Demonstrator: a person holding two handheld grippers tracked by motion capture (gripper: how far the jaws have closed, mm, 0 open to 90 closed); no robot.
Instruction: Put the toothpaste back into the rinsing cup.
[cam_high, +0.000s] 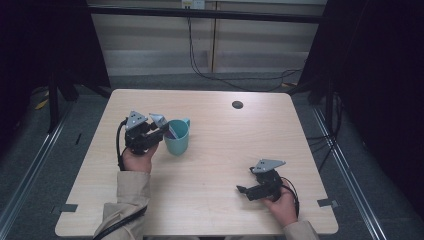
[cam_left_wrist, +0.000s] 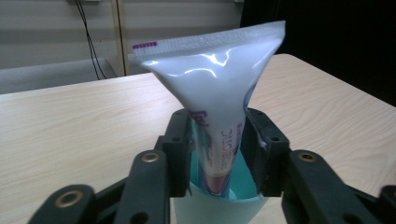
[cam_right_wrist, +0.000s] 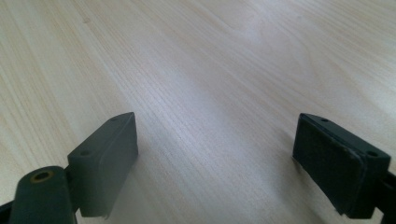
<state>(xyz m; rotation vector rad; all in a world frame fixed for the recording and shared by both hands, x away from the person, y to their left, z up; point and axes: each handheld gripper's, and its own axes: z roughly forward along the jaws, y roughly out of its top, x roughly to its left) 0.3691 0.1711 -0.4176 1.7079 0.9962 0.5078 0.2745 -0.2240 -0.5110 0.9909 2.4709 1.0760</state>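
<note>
High view: we see the left hand-held gripper (cam_high: 159, 131) clamped on a white tube (cam_left_wrist: 219, 116), which stands in the teal cup (cam_high: 178, 137) on the worktop (cam_high: 225, 150). Tube's long axis is near upright, crimped flat end up, lower end down in the cup. Insertion looks mostly done to us; release is left. Right hand-held gripper (cam_high: 243, 190) rests spread wide, grasping nothing.

A pale wooden table (cam_high: 215, 200) stands on grey floor (cam_high: 30, 170) before a cabled beige wall (cam_high: 150, 35).
</note>
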